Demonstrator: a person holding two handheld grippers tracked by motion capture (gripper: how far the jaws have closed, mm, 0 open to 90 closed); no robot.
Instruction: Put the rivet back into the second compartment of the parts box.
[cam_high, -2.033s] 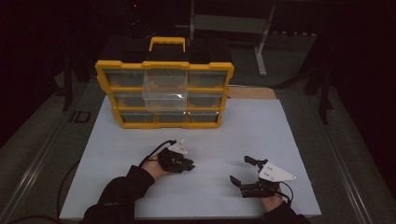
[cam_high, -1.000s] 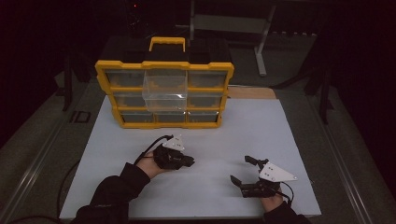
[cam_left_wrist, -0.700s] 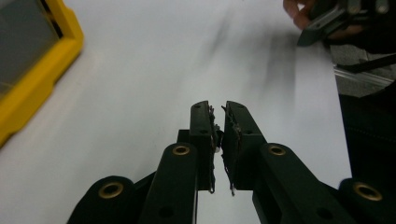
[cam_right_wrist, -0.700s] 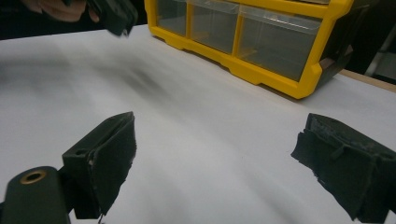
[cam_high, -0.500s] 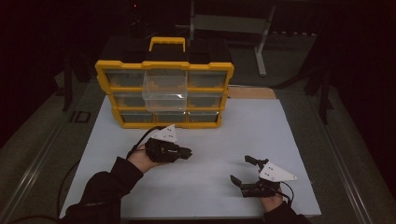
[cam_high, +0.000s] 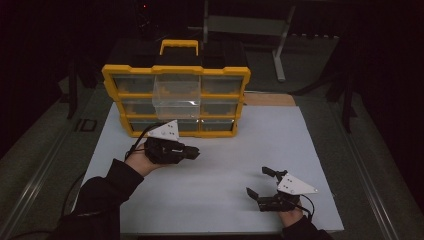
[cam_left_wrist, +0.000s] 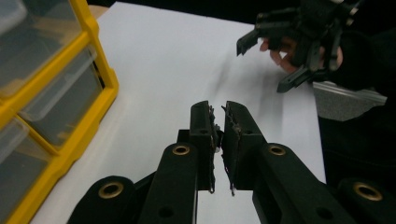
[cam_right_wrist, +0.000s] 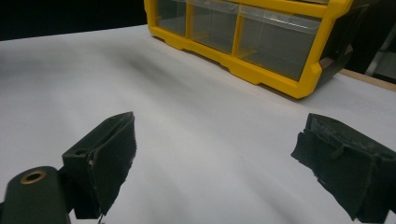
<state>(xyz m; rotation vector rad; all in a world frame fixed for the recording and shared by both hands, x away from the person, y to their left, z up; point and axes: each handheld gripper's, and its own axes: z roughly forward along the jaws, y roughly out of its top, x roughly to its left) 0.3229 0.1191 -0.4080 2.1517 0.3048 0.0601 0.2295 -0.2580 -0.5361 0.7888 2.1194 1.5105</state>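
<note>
Resting near the front right corner of the white board, the right gripper (cam_high: 261, 184) lies low on the sheet with its jaws spread wide and nothing between them; its own view looks across bare white surface toward the lower right end of the yellow organizer. Farther in, left of centre, the left gripper (cam_high: 192, 151) is held above the board with its jaws pressed together on nothing, its tips pointing toward the right edge, and in the left gripper view the closed pads (cam_left_wrist: 204, 135) meet over plain sheet while the yellow frame (cam_left_wrist: 86, 112) stands just beside them. Beyond it, at the far left part of the board, the drawer organizer (cam_high: 176, 100) stands upright with its carry handle (cam_high: 179, 46) on top, and one clear drawer (cam_high: 176, 97) in the middle column sticks out toward the person while its neighbours sit flush. I judge the step in hand to be the left hand's approach to that protruding drawer, with no contact yet. The next move calls for bringing the closed tips to the drawer's front face and pressing squarely inward, or parting the jaws first if the drawer is to be drawn out; which is meant I cannot tell
</note>
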